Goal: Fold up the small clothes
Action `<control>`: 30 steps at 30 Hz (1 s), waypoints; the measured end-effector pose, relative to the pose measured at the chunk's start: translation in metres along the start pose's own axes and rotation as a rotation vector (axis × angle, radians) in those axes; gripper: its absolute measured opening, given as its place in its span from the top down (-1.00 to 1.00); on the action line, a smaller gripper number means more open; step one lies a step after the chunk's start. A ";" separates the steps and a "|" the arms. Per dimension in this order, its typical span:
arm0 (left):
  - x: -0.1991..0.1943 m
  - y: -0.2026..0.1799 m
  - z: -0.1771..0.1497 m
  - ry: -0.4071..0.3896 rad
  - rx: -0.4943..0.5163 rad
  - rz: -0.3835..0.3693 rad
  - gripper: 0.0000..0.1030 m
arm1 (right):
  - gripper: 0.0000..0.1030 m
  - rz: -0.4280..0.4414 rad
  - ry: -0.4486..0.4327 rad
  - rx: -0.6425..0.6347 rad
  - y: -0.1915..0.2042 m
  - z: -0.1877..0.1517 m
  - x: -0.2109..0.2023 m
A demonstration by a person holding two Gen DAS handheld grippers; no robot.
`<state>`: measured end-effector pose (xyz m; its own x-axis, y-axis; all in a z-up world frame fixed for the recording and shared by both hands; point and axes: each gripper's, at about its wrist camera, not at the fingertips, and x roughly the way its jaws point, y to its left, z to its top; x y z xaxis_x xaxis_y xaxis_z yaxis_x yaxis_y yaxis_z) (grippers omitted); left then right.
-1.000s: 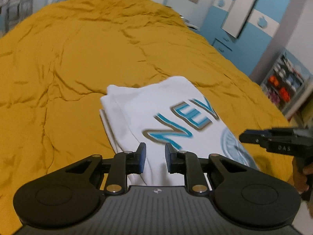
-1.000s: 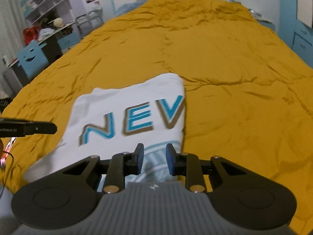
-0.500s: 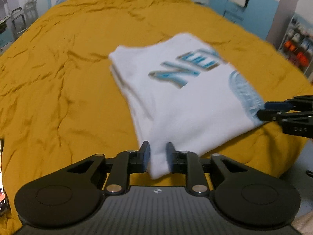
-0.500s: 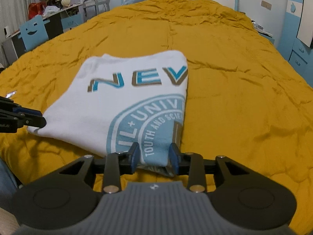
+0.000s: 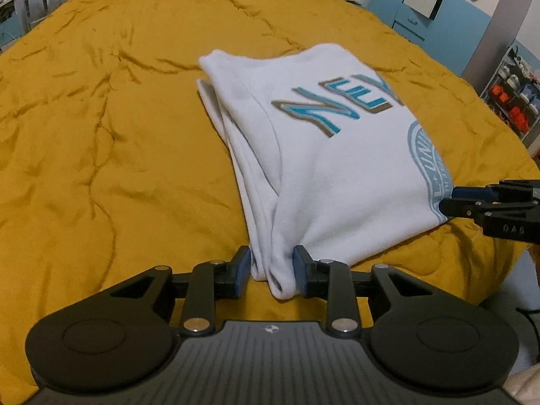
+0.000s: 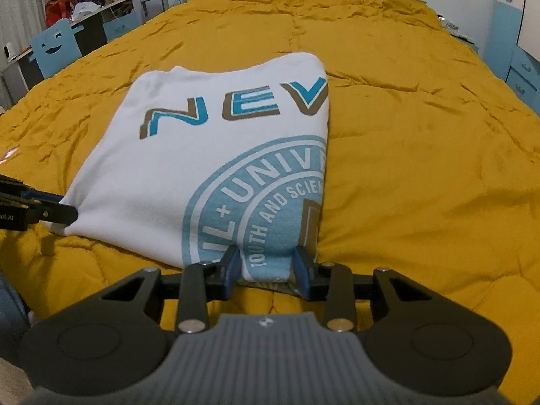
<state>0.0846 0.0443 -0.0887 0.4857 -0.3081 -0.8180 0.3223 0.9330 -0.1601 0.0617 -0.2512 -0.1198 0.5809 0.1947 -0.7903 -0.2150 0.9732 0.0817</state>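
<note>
Shirt (image 5: 337,168), white and folded, lies on the yellow bedspread (image 5: 101,168) near the bed's edge. From the left wrist, the left gripper (image 5: 271,270) has the near corner between its jaws, which are opening; the fabric bunches there, probably being let go now that the fold is laid. The right gripper pokes in at the edge, its body cut off.

From the right wrist, the right gripper (image 6: 266,265) straddles the hem, jaws parted, cloth barely touched. The print runs under the fold, unreadable.
</note>
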 end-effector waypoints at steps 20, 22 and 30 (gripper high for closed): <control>-0.109 -0.075 0.018 -0.632 0.099 0.230 -1.00 | -0.59 -0.066 -0.436 -0.027 0.039 0.032 -0.121; -0.108 -0.081 0.013 -0.642 0.092 0.268 -1.00 | -0.59 -0.086 -0.462 -0.019 0.043 0.025 -0.126; -0.105 -0.087 -0.004 -0.586 0.057 0.252 -1.00 | -0.60 -0.132 -0.448 -0.007 0.067 -0.013 -0.130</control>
<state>0.0020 -0.0039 0.0086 0.9107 -0.1465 -0.3861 0.1755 0.9836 0.0406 -0.0386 -0.2129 -0.0193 0.8853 0.1042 -0.4532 -0.1208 0.9926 -0.0078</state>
